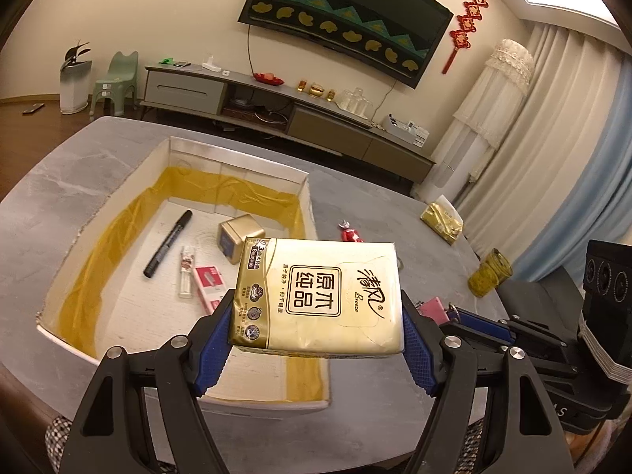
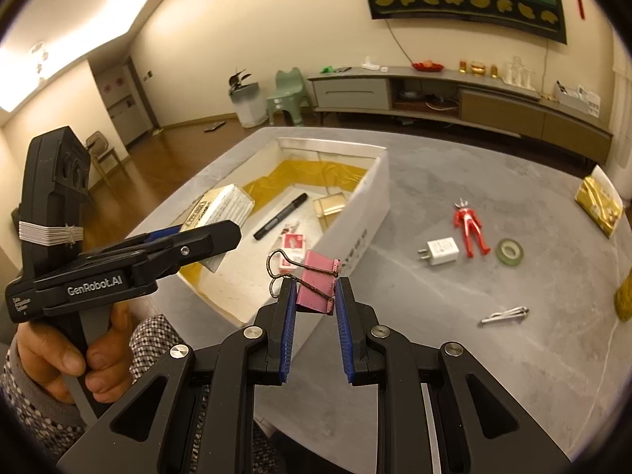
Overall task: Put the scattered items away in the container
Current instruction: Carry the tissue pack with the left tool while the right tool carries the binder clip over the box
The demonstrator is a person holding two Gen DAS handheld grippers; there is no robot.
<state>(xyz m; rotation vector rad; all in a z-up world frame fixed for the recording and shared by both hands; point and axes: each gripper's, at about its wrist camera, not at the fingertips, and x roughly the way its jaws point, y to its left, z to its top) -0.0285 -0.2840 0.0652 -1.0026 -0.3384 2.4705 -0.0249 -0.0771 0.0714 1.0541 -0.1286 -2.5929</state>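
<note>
The left claw [image 1: 316, 308] is gripping a gold tissue pack [image 1: 320, 296] by its two short sides, both blue pads pressing against the wrapper, and is holding it in the air above the near right part of the white box [image 1: 118, 193]. The box is sitting on the grey worktop [image 1: 375, 205]; inside it are lying a black marker [image 1: 168, 243], a small gold tin [image 1: 239, 237], a clear lighter [image 1: 187, 270] and a pink-and-white card packet [image 1: 209, 282].

The right claw [image 2: 315, 296] is closing on a pink binder clip [image 2: 318, 286], its pads narrowly apart and clamping the clip's body, wire handles projecting to the left. The clip is hanging just above the near right corner of the box.

Still lying on the worktop outside the box: a red figure [image 2: 470, 227], a white charger plug [image 2: 440, 252], a green tape roll [image 2: 510, 252], a metal nail clipper [image 2: 505, 315] and a second gold pack [image 2: 598, 205] near the far right edge.
</note>
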